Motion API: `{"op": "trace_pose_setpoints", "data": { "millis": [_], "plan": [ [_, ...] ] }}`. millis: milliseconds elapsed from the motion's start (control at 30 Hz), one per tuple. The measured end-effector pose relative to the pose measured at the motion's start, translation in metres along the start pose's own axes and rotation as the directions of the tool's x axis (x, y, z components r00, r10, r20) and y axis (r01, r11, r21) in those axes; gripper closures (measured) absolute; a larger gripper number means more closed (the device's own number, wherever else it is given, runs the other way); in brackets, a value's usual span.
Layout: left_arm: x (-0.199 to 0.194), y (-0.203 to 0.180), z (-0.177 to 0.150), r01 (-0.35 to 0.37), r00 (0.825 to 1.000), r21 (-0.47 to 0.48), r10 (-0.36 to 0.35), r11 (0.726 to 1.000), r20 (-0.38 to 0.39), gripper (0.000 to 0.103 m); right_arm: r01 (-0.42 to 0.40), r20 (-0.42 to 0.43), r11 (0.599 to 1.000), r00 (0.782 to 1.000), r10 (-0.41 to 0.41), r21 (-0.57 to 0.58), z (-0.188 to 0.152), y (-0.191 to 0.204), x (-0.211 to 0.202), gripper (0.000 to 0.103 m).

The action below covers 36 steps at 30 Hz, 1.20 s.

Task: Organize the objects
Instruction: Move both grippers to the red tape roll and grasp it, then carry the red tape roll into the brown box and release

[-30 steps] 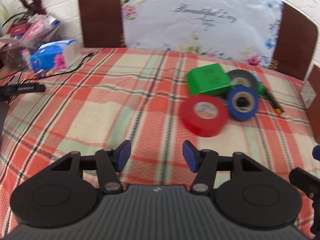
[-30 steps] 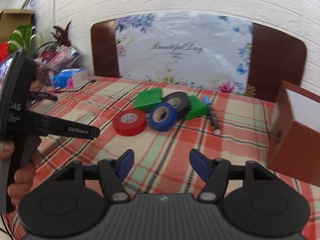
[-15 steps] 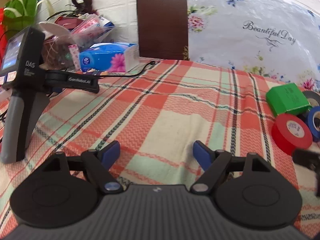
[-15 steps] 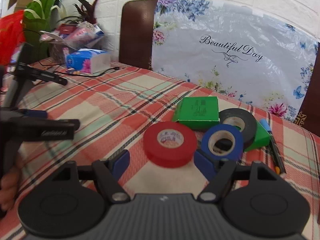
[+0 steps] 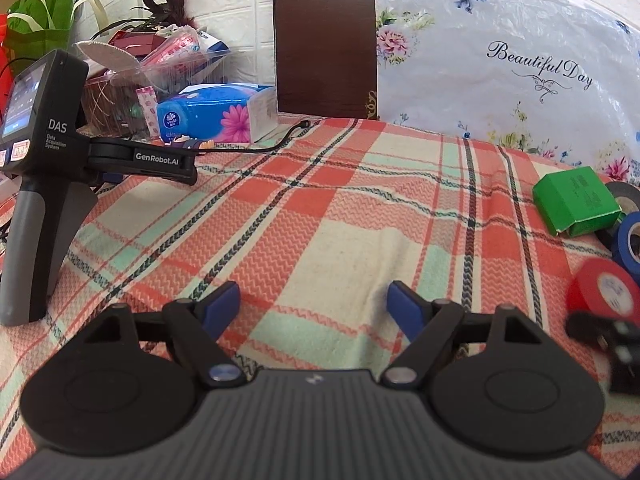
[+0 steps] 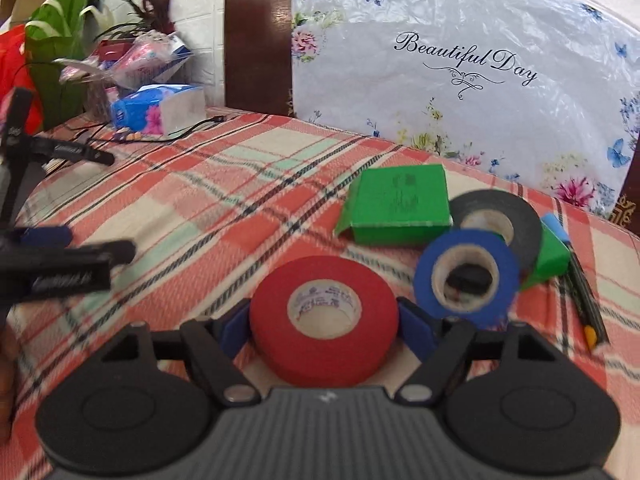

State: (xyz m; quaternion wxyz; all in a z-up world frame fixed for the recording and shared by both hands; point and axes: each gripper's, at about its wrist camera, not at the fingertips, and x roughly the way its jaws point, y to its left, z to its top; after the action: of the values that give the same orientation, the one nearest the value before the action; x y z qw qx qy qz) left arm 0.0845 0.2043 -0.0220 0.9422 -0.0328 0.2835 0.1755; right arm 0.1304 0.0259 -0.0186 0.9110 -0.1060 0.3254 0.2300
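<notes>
The step in hand looked like the first pick of the sort: the right gripper (image 6: 324, 326) sat low over the plaid tablecloth (image 6: 248, 184) with the red tape roll (image 6: 324, 320) lying flat between its two blue fingers (image 6: 234, 328). The jaws stood spread, one pad at the roll's 9 o'clock side and the other at its 3 o'clock side — both very close to the rim, though whether they already touched it could not be told. Nothing was clamped yet.

From the red roll, the blue tape roll (image 6: 466, 276) stood propped at about 2 o'clock, leaning against the black tape roll (image 6: 496, 216) behind it. A green box (image 6: 400, 204) lay at 12 to 1 o'clock, and a marker (image 6: 580, 276) lay farther out at 3 o'clock beside a second green piece.

The left gripper (image 5: 314, 304) hovered released over bare cloth, holding nothing, with the red roll at its 3 o'clock. A spare handheld device (image 5: 36, 184) stood on the table at its 10 o'clock, a tissue pack (image 5: 218, 112) beyond it at 11 o'clock.

The next move probably called for closing the right jaws squarely across the roll's outer wall — centred, so the round side did not squirt forward toward the blue roll — then lifting straight up before carrying it off. Where it belonged was not shown.
</notes>
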Motion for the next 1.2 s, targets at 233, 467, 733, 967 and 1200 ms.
{"op": "trace_pose_setpoints", "data": {
  "millis": [233, 467, 733, 967, 1200],
  "plan": [
    [0.001, -0.002, 0.000, -0.009, 1.000, 0.016, 0.009, 1.000, -0.002, 0.020, -0.005, 0.009, 1.000, 1.000, 0.005, -0.001, -0.053, -0.015, -0.070, 0.027],
    [-0.012, -0.021, 0.002, -0.036, 0.999, 0.071, 0.038, 0.997, -0.033, 0.022, 0.207, -0.010, 0.972, 0.978, -0.207, 0.115, -0.104, -0.069, -0.134, 0.027],
    [-0.109, -0.177, -0.017, 0.654, 0.741, 0.129, -0.597, 0.746, -0.307, 0.031, 0.271, -0.037, 0.925, 0.962, -0.271, 0.265, -0.150, -0.115, -0.185, 0.026],
    [-0.132, -0.261, -0.035, 0.742, 0.643, 0.205, -0.592, 0.639, -0.485, 0.035, 0.270, 0.012, 0.948, 0.961, -0.276, 0.172, -0.158, -0.107, -0.200, 0.024],
    [-0.141, -0.289, -0.054, 0.746, 0.653, 0.305, -0.559, 0.592, -0.512, 0.073, 0.178, 0.008, 0.957, 0.983, -0.185, 0.230, -0.164, -0.121, -0.193, 0.029]
  ]
}}
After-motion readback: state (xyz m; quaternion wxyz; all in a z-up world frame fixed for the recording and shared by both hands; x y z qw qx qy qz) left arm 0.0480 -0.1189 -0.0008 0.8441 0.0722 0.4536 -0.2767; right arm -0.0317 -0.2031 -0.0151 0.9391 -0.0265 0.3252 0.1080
